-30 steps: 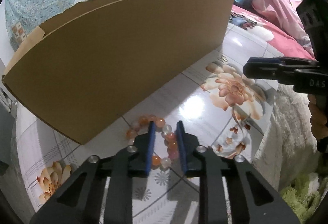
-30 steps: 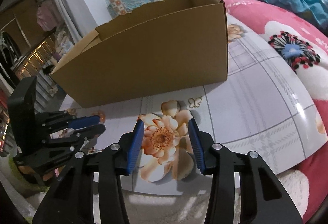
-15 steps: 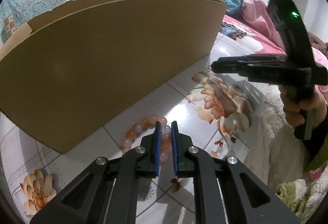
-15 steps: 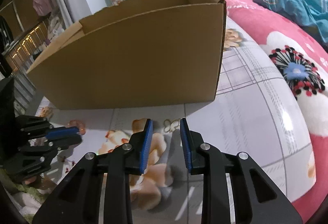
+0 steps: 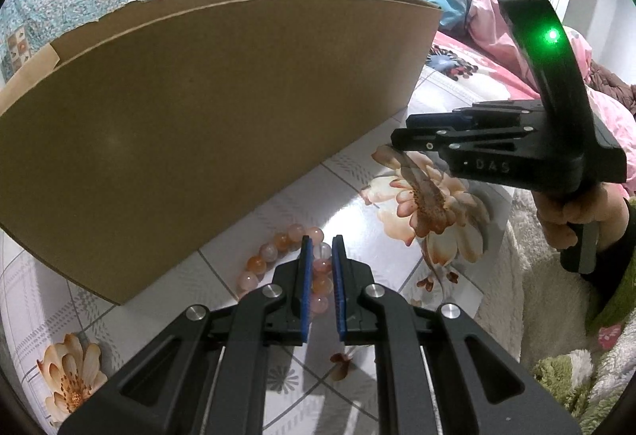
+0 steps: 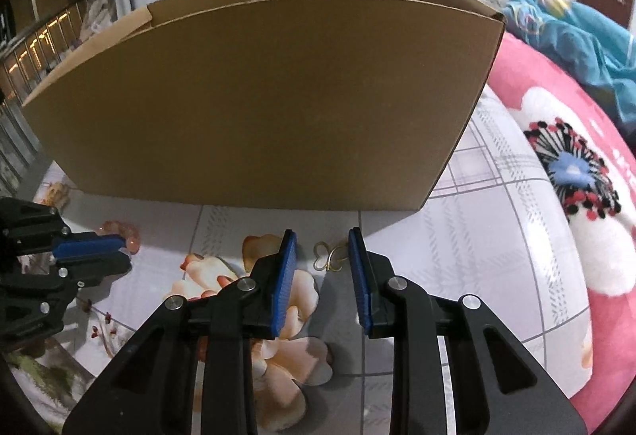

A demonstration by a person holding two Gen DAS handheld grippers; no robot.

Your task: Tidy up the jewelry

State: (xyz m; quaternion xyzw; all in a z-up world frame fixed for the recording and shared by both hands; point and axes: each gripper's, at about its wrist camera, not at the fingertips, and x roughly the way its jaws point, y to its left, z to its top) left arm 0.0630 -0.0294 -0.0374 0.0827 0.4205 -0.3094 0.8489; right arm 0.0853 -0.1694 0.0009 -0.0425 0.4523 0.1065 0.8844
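Left wrist view has the left tool clamped down on the bead bracelet, which lies on the tabletop right against the cardboard box. The right tool has been narrowing, its pads either side of a little gold earring but not touching yet. Next up, I'd guess: pinch, lift both, drop into the box.

**Black tongs with blue pads, a green light and a dark cuff**

The left tongs are showing matte black linkage arms, round silver screws and ribbed blue pads. The right tongs are looking the same build; on their body, raised letters are reading "DAS" and a green light is glowing on the curved black upright. The hand is wearing a dark sleeve cuff.
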